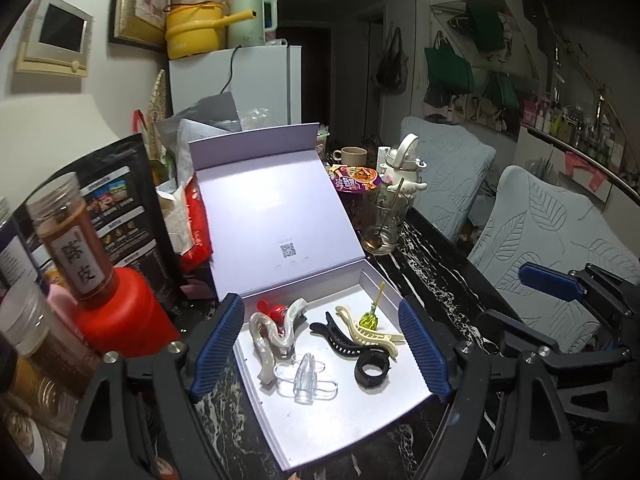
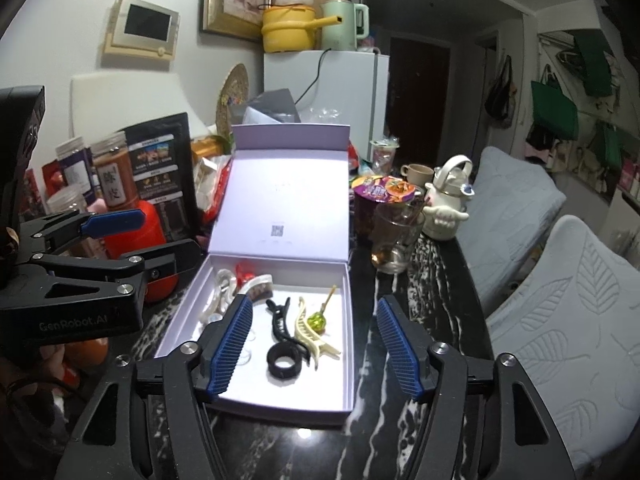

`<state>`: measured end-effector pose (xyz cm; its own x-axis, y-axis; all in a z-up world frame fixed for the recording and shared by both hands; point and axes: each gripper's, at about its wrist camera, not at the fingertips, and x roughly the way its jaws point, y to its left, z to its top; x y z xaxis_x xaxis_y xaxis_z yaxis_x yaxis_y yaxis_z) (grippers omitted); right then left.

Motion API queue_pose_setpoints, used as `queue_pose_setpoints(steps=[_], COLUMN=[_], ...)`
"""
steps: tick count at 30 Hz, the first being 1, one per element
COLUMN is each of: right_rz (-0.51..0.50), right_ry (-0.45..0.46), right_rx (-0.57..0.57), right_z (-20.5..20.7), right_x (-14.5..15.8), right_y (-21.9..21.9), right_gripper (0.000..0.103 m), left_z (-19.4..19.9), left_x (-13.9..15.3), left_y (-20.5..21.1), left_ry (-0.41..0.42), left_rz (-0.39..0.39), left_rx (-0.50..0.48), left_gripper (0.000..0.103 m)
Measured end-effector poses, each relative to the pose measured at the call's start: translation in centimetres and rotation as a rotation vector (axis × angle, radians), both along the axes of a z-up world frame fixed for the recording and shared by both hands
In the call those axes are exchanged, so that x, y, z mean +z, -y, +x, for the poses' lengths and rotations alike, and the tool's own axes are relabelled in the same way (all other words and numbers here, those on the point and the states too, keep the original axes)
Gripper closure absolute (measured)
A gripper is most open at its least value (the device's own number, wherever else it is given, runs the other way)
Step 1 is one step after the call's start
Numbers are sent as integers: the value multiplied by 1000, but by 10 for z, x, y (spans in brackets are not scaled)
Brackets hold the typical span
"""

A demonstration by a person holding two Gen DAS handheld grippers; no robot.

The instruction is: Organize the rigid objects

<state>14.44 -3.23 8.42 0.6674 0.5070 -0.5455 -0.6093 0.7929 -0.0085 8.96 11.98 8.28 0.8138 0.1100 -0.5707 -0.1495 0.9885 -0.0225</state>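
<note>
fingers [image 1: 420, 348] flank hair clips [image 1: 352, 336] (untouched) in box [image 1: 360, 420]

Left gripper [image 1: 320, 344]: jaws spread wide, nothing between the blue ribbed pads [image 1: 216, 344], pointed forward and tilted downward; black finger arms fanning from 7 and 5 o'clock in its own view. Right gripper [image 2: 316, 348]: likewise gaping and empty, pads [image 2: 232, 344] apart, angled downward. Side by side: right one at 3 o'clock in the left view, left one at 9 o'clock in the right view. Fingers of a hand [image 2: 60, 368] wrapped beneath the left gripper body.
</note>
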Motion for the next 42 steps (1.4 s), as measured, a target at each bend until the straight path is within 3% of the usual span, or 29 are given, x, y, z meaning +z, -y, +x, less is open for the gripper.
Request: queue_pose_setpoints(steps=[3,7,24,42], right_rz=[9,12,51,29], right_ry=[20,57,44,-21], right_rx=[-1,-12,-54,-55], right_z=[-14,-33,-84,-105], right_x=[4,8,-8,-32], right_y=[6,13,31,39], right_gripper=[30,22,17,17], left_z=[-13,-34,-98,-118], left_x=[1,3,-11,-31], left_y=[1,1,8,19], left_ry=[8,36,36,-7], left_rz=[-6,0,3,3], left_rx=[10,46,88,95], left_gripper=[20,3,3,3])
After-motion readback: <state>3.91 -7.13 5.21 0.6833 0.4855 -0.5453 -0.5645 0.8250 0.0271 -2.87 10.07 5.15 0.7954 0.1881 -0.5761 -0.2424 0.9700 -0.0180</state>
